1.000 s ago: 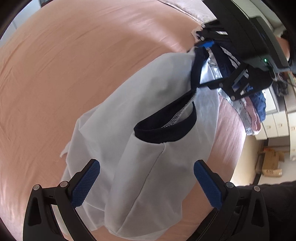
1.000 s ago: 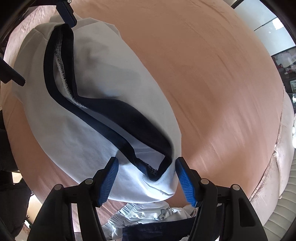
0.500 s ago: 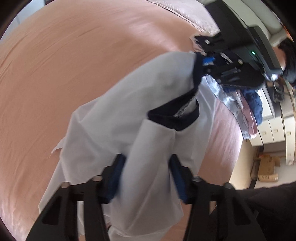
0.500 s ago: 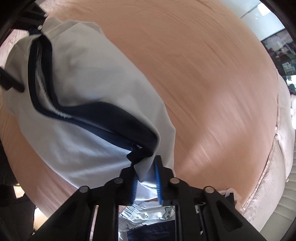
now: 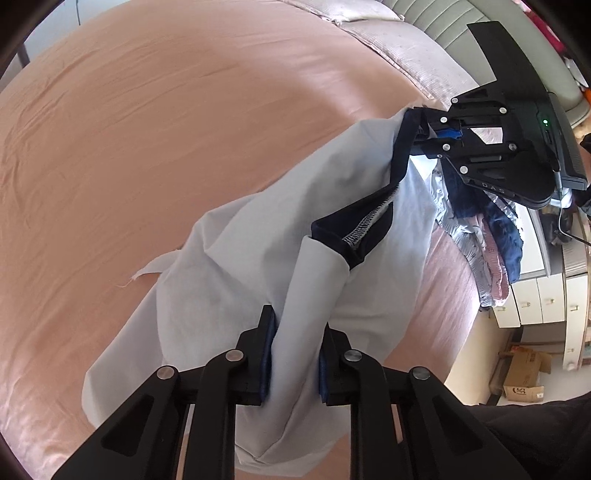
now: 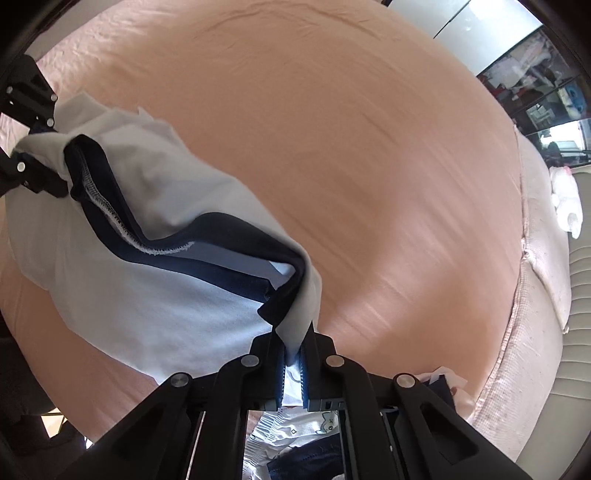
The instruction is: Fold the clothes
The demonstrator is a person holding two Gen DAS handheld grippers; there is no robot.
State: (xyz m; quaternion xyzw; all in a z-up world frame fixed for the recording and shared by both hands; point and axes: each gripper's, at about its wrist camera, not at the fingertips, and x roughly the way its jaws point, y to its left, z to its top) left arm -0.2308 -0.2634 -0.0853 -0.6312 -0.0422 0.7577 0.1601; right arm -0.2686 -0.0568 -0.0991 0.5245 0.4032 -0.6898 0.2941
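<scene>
A white T-shirt (image 5: 258, 266) with a dark navy collar (image 5: 369, 221) hangs above the peach bedsheet (image 5: 147, 129). My left gripper (image 5: 293, 358) is shut on a bunched shoulder of the shirt. My right gripper (image 6: 293, 365) is shut on the other shoulder beside the collar (image 6: 207, 243); it also shows in the left wrist view (image 5: 443, 138), and the left gripper shows in the right wrist view (image 6: 37, 147). The shirt (image 6: 155, 288) sags between the two grippers.
A pile of other clothes (image 5: 487, 240) lies at the bed's right side, also below my right gripper (image 6: 303, 435). A padded headboard (image 5: 424, 29) runs along the far edge. White drawers (image 5: 546, 295) and a cardboard box (image 5: 524, 373) stand on the floor at right.
Both grippers have closed from open onto the shirt's shoulders. The shirt has lifted off the bed and now hangs stretched between them.
</scene>
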